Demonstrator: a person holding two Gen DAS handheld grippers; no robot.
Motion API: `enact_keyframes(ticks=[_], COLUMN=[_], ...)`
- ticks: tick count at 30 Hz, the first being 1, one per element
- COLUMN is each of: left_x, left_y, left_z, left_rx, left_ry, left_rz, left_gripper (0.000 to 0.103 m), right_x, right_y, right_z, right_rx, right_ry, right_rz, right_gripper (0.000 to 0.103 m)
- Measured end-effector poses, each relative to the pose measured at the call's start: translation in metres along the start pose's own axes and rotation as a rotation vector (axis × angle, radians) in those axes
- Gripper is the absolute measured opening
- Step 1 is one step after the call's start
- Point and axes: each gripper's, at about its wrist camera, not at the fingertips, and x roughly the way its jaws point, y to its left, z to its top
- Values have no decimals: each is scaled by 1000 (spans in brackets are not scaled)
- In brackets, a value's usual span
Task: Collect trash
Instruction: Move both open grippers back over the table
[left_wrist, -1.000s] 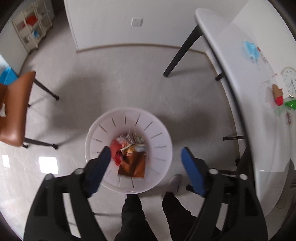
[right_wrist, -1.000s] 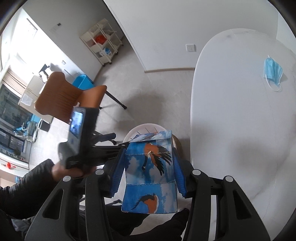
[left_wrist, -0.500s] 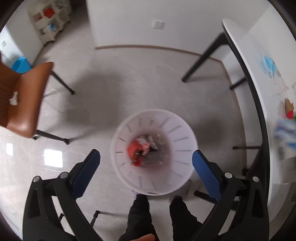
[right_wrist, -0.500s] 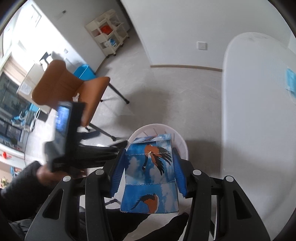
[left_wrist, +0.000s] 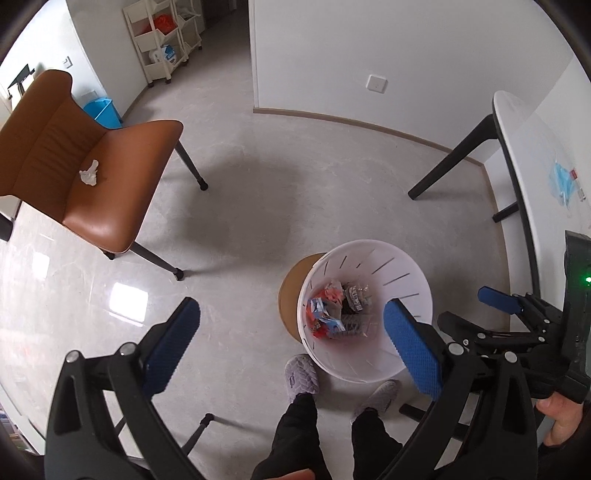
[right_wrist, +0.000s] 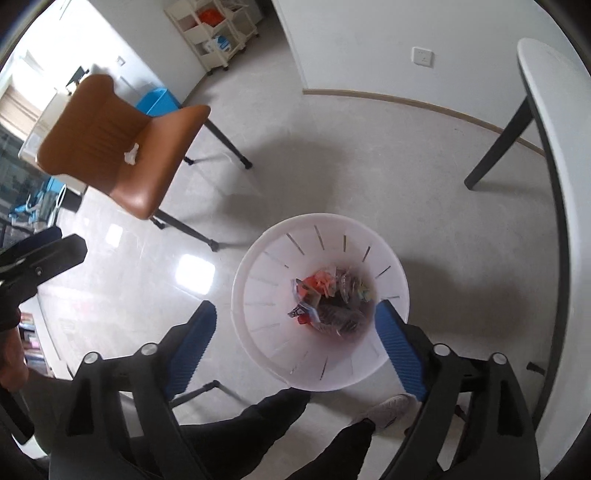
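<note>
A white slotted plastic waste basket (right_wrist: 320, 314) is seen standing on the pale tiled floor (right_wrist: 332, 166), between the person's feet and just beside the edge of the white oval bench (left_wrist: 532, 155). Mixed wrappers (right_wrist: 328, 299), red, blue and dark, are seen lying at its bottom; in the left wrist view the same wrappers (left_wrist: 338, 314) are seen in the basket (left_wrist: 369, 314), which partly covers a round brown disc (left_wrist: 291, 295) on the floor.

The right claw (right_wrist: 295, 347) is held above the basket, pointing steeply down. Its jaws have just been opening and are now released, with nothing between the blue pads (right_wrist: 397, 350); only the basket interior is seen through the gap.

The left claw (left_wrist: 291, 343) is also released, jaws wide, nothing held. It is positioned to the left of the basket, over bare floor.

A crumpled white tissue (left_wrist: 89, 172) is observed on the seat of a brown leather chair (left_wrist: 74, 162), well apart from the basket. A blue face mask (left_wrist: 563, 181) is seen lying on the bench near its far edge.
</note>
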Motion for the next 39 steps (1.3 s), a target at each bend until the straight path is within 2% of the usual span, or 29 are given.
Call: enact_keyframes(ticks=[4, 12, 16, 29, 39], left_x=[-26, -91, -109, -119, -122], left_y=[-10, -52, -74, -133, -178], left_z=[6, 23, 27, 17, 18], left_rx=[20, 93, 123, 253, 430], left_ry=[-33, -144, -186, -178, -172], left_rz=[-29, -86, -110, -188, -256], left_gripper=[95, 95, 95, 95, 95], right_x=[-48, -154, -188, -219, -238], right_y=[2, -19, -30, -62, -106], right_z=[-4, -19, -32, -62, -104], right_rx=[30, 129, 169, 282, 520], right_ry=[-83, -253, -313, -379, -433], right_rz=[-40, -93, -127, -187, -284], right_gripper=[100, 100, 100, 100, 100])
